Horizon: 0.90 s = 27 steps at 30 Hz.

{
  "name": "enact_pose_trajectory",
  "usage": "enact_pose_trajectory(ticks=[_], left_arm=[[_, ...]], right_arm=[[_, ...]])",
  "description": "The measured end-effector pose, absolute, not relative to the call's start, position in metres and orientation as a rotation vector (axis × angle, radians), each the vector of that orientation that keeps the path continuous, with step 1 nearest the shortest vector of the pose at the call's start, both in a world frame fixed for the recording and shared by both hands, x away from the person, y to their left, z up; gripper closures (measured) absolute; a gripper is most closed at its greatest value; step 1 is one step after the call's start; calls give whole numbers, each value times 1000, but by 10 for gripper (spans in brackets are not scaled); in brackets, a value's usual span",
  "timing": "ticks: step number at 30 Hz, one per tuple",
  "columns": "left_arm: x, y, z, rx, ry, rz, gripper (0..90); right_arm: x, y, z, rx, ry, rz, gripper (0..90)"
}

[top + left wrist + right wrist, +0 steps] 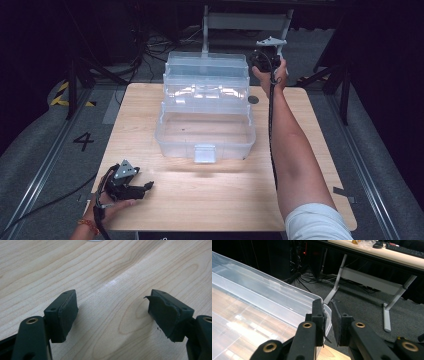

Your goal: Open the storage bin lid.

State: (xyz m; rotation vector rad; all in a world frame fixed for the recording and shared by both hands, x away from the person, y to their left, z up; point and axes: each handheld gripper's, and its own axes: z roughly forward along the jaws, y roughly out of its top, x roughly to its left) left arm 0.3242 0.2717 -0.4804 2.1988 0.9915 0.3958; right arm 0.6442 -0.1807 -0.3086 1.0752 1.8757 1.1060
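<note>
Grey floor (60, 150) bears "4" (83, 141); right tool (327, 315) pinches clear box (205, 107).

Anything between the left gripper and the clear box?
Nothing visible. The left gripper rests open at the table's near left corner, and only bare wood lies between it and the clear box. The right gripper is already pinching the box's far right corner.
</note>
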Motion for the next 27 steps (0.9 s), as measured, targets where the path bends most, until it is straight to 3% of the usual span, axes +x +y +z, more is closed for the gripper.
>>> enact_pose_trajectory(ticks=[15, 27], left_arm=[[325, 272, -481, 2197, 985, 394, 240], [325, 272, -481, 2198, 989, 392, 239]], right_arm=[[630, -179, -306, 1016, 1918, 1090, 769], [608, -187, -299, 984, 1968, 1102, 681]])
